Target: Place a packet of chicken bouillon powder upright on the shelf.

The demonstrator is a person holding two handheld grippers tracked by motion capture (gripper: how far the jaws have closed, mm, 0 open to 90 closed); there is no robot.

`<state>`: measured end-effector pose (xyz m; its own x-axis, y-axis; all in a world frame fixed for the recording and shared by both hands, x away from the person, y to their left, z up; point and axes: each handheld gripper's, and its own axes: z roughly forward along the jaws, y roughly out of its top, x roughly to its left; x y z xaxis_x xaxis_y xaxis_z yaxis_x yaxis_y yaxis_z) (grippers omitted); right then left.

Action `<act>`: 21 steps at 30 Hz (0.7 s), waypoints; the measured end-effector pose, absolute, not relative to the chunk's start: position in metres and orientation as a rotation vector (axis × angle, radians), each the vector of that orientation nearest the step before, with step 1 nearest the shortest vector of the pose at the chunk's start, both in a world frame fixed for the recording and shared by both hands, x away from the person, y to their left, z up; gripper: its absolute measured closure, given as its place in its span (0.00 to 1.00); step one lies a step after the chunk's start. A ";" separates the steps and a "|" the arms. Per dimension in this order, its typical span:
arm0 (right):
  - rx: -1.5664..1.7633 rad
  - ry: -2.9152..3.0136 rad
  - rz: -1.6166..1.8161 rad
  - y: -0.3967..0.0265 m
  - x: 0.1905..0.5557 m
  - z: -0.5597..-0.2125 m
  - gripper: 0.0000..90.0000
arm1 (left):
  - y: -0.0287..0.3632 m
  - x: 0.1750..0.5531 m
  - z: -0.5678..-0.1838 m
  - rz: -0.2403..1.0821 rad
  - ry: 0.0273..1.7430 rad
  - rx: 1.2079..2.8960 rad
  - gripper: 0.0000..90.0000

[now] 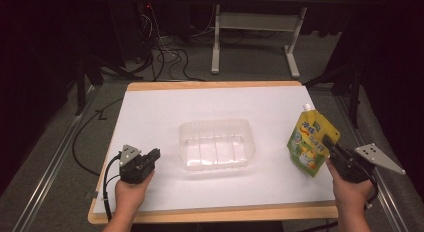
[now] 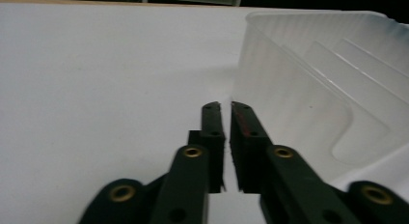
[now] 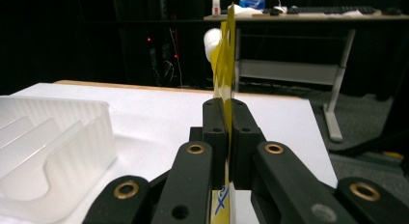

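R gripper (image 1: pixel 334 148) clamped on yellow spout pouch (image 1: pixel 311 140), held upright off table, prob for drop into clear tub (image 1: pixel 216 144). L gripper (image 1: pixel 153 155) shut, empty, parked beside tub.

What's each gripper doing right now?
Left gripper: closed, nothing held, beside the clear tray.
Right gripper: closed on the yellow pouch.

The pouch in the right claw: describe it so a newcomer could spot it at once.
On the white table, look right of the clear plastic tray. The pouch is held upright there, pinched in the right claw. It alone is yellow-green, with a white spout.
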<state>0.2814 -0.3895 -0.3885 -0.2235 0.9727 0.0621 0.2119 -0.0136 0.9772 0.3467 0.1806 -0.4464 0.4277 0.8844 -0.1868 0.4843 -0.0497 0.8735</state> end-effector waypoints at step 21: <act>1.381 1.635 1.254 -0.392 0.284 -0.416 0.69 | 0.104 0.399 -0.458 0.516 1.237 1.822 1.00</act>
<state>0.2836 -0.3924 -0.4163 -0.2349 0.9670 0.0989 0.3460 -0.0119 0.9382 0.3991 0.1037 -0.4585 0.4249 0.8972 -0.1208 0.5457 -0.1474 0.8249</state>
